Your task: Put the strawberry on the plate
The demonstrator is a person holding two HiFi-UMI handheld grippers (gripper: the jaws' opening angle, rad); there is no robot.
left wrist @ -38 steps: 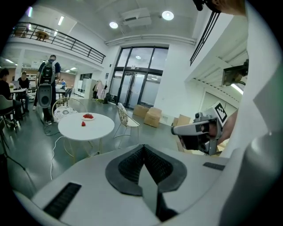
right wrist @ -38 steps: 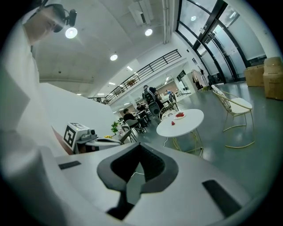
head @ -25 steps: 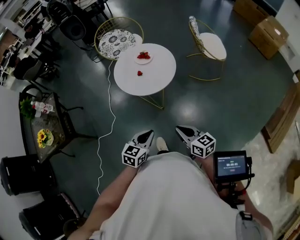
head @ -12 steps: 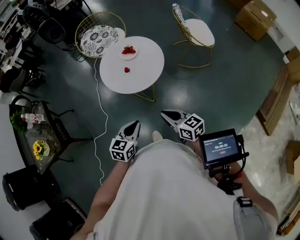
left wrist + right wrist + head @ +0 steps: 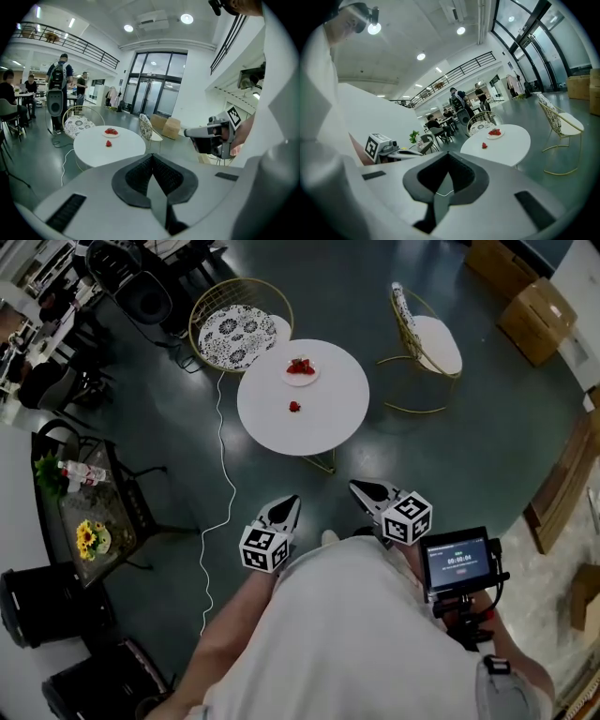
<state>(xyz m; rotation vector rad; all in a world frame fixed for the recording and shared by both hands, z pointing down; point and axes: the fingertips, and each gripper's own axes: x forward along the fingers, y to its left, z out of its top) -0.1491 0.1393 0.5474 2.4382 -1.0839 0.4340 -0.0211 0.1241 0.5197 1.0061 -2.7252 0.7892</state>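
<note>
Looking along the right gripper (image 5: 447,157), jaws pressed together on nothing, toward a round white table (image 5: 515,143).

Shows a lone strawberry (image 5: 484,146) on the bare tabletop, apart from a small plate (image 5: 500,135) heaped with more red berries nearer the far edge. Takes in a gold-framed chair (image 5: 560,123) with a white seat right of the table, a patterned chair (image 5: 480,126) just behind it, and the left gripper (image 5: 410,152) with its marker cube at the left. Catches people in the background beneath a railed balcony.
</note>
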